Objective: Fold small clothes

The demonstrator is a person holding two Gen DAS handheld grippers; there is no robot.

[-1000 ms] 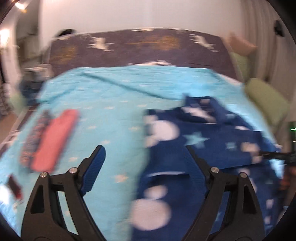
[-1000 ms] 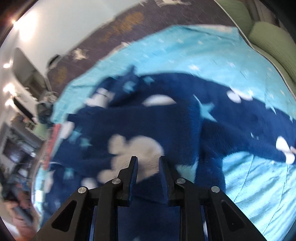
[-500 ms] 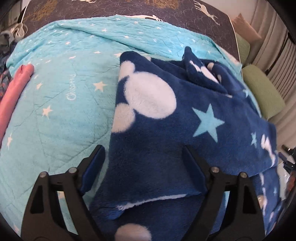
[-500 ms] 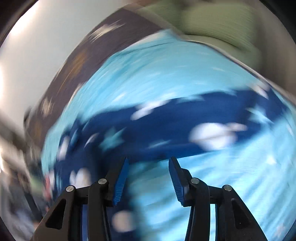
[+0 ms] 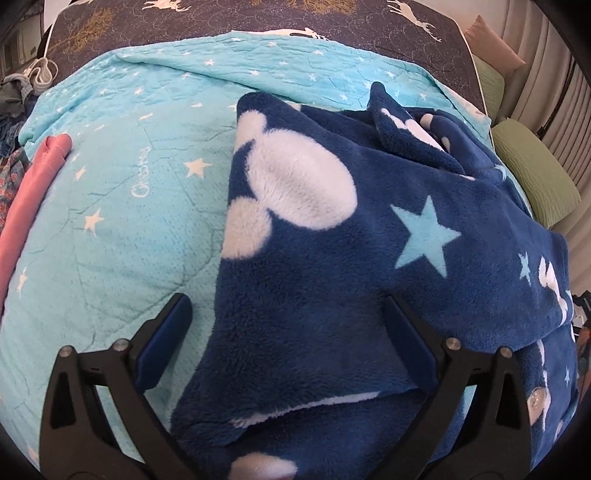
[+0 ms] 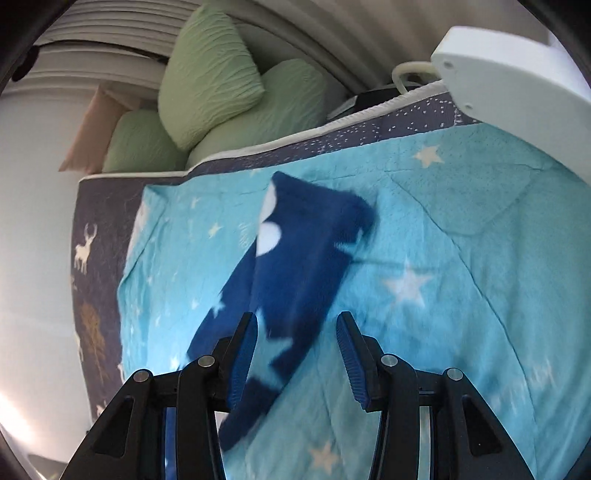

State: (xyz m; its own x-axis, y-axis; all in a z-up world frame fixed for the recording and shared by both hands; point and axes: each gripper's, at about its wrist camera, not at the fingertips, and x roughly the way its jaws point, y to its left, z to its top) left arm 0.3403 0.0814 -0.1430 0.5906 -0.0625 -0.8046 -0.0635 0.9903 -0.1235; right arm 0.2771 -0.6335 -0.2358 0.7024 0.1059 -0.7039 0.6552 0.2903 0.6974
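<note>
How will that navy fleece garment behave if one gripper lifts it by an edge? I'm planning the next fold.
The navy fleece garment will probably flop and drape: its folded flap already sags in soft curves over the turquoise blanket. The plush pile suggests it grips rather than slips. It looks light though bulky, so a single pinch may let the sleeve trail.

The bed (image 5: 424,16) has a dark deer-print sheet with a light turquoise star-patterned quilt (image 5: 122,206) spread over it. On the quilt lies a navy fleece garment with white mouse-heads and stars (image 5: 332,280), plus a folded pink cloth (image 5: 26,199) at the left edge.
</note>
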